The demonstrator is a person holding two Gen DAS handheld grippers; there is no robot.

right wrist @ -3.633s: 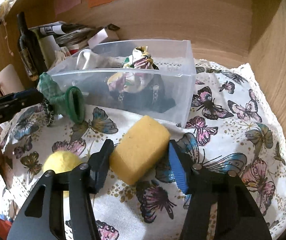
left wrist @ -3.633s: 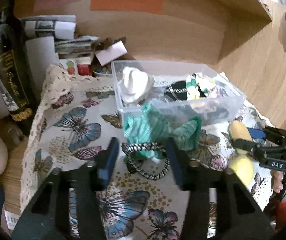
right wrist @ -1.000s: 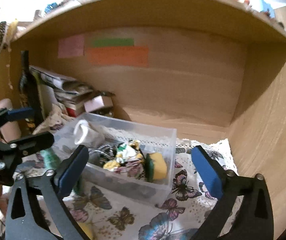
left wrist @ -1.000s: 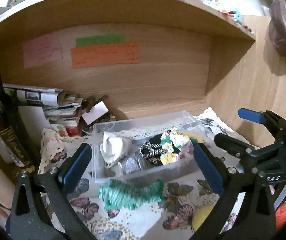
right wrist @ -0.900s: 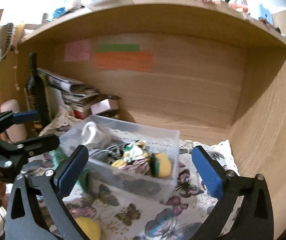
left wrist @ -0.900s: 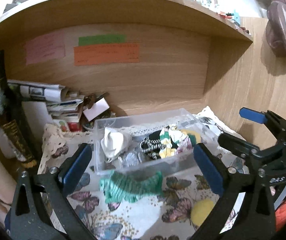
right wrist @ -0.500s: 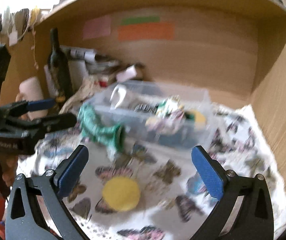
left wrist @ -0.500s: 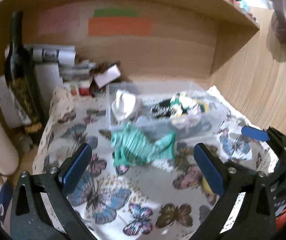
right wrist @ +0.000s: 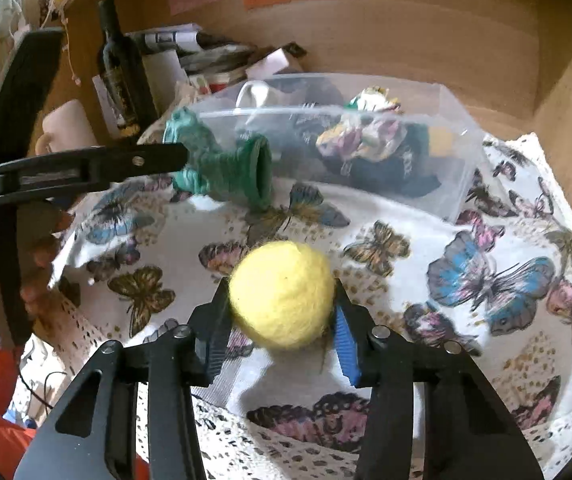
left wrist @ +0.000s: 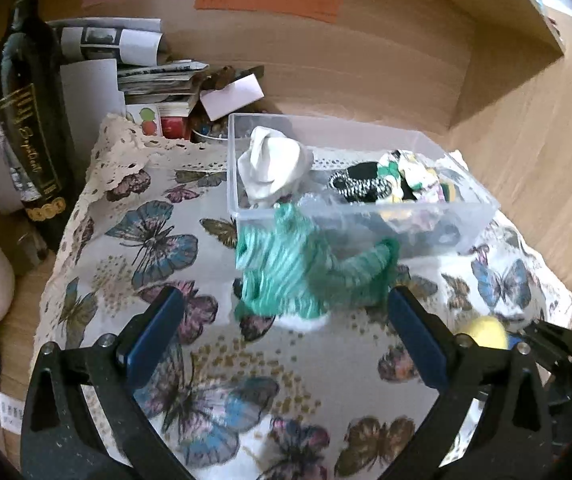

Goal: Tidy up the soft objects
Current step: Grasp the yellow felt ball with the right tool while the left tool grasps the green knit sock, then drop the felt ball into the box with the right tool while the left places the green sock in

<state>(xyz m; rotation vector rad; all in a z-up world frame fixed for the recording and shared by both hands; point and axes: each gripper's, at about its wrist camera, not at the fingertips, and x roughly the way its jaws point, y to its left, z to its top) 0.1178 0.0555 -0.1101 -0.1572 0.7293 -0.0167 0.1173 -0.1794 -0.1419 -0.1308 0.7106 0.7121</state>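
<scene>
A clear plastic bin stands on the butterfly cloth and holds a white cloth, a striped band and patterned fabric. A green knitted sock lies against the bin's front wall; it also shows in the right wrist view. My left gripper is open and empty, just in front of the sock. My right gripper has its jaws closed against a yellow felt ball low over the cloth. The ball shows at the right in the left wrist view.
A dark wine bottle and a stack of papers and boxes stand at the back left. Wooden shelf walls close in the back and right. The butterfly cloth covers the surface. The bin also shows in the right wrist view.
Both grippers came down from above the bin toward the cloth. The left now sits before the green sock, still open. The right narrowed its wide-open jaws around the yellow ball.
</scene>
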